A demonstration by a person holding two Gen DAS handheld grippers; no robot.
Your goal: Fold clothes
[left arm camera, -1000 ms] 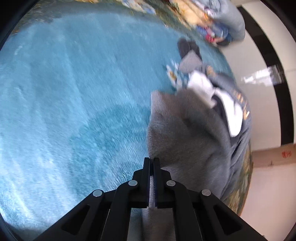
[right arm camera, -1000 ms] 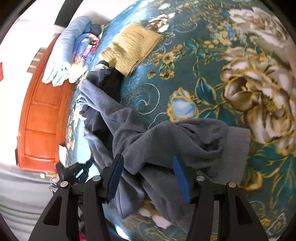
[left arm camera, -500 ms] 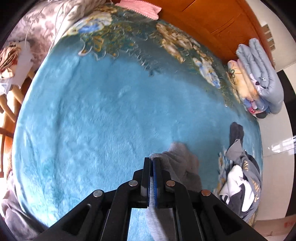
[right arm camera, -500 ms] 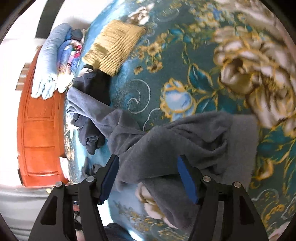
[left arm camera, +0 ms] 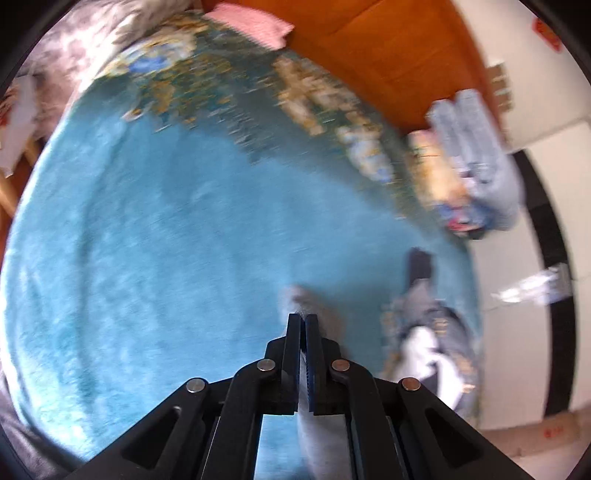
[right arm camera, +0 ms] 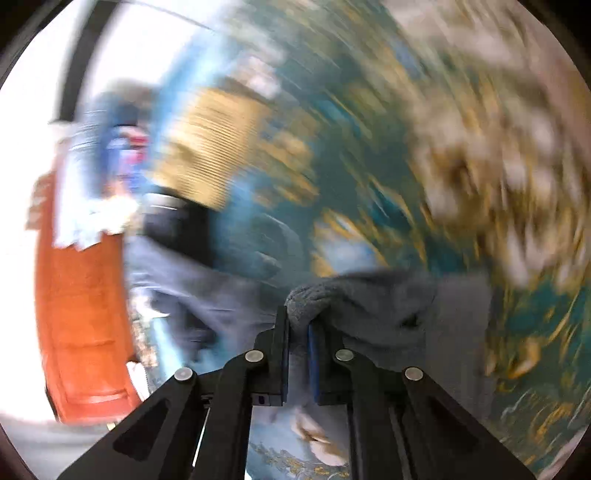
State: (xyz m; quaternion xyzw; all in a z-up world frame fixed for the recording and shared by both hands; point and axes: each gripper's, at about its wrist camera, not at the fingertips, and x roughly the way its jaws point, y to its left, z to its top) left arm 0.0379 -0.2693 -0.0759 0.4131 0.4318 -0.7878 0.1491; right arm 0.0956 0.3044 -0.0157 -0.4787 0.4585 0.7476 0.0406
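A home bedroom: floral bed blanket (left arm camera: pixel 147 240), folded quilts (left arm camera: pixel 476 162), wooden wardrobe (left arm camera: pixel 388 48).

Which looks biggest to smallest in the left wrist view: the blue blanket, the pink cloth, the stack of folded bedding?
1. Blue blanket, by far.
2. Stack of folded bedding.
3. Pink cloth.
Bedding and cloth are blurred and distant, so their order is unsure.

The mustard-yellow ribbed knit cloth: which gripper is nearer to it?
Right. The mustard-yellow knit cloth lies ahead of the right gripper, up-left; the left gripper does not see it.
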